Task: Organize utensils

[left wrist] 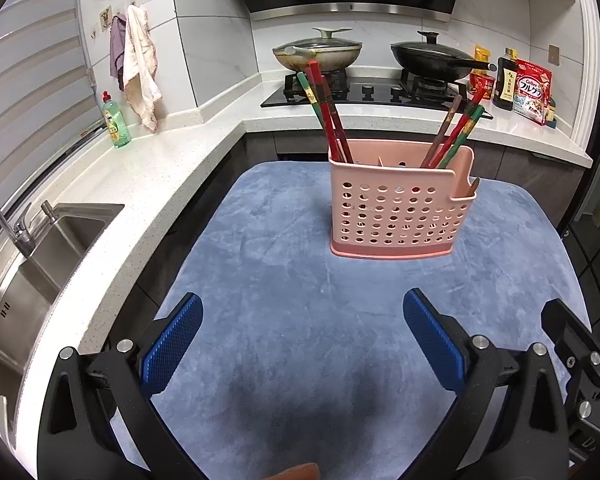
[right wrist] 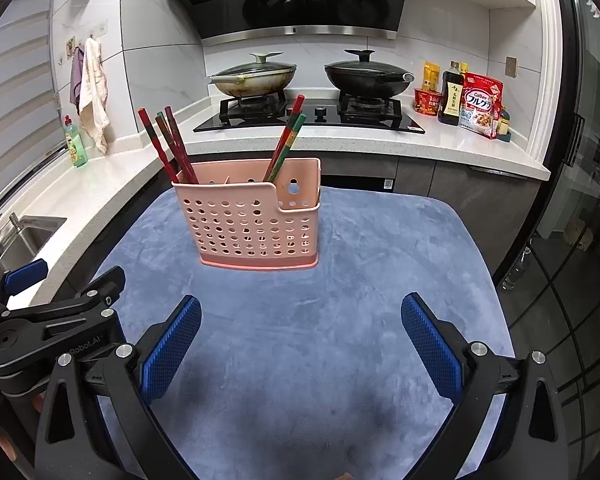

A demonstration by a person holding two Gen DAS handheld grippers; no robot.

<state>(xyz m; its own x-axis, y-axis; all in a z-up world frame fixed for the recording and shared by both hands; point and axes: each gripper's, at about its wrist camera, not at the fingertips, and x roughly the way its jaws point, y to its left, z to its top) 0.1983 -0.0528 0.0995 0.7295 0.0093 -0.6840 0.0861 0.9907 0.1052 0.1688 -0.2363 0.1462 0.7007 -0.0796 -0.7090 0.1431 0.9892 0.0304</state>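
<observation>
A pink perforated utensil holder [left wrist: 400, 212] stands upright on a blue-grey cloth [left wrist: 300, 320]; it also shows in the right wrist view [right wrist: 256, 224]. Several red, green and brown chopsticks lean in its left compartment [left wrist: 328, 116] and its right compartment [left wrist: 456, 132]; they also show in the right wrist view at the left [right wrist: 168, 144] and the right [right wrist: 288, 136]. My left gripper [left wrist: 302, 344] is open and empty, low over the cloth in front of the holder. My right gripper [right wrist: 300, 344] is open and empty beside it. The left gripper's body [right wrist: 60, 320] shows at the right wrist view's left edge.
A white L-shaped counter [left wrist: 172, 168] holds a steel sink [left wrist: 40, 264], a green dish-soap bottle [left wrist: 116, 120], a gas hob with two lidded pans [left wrist: 320, 52] [left wrist: 432, 60] and food packets [left wrist: 532, 92]. Towels [left wrist: 140, 68] hang on the wall. A dark glass door [right wrist: 588, 160] stands at the right.
</observation>
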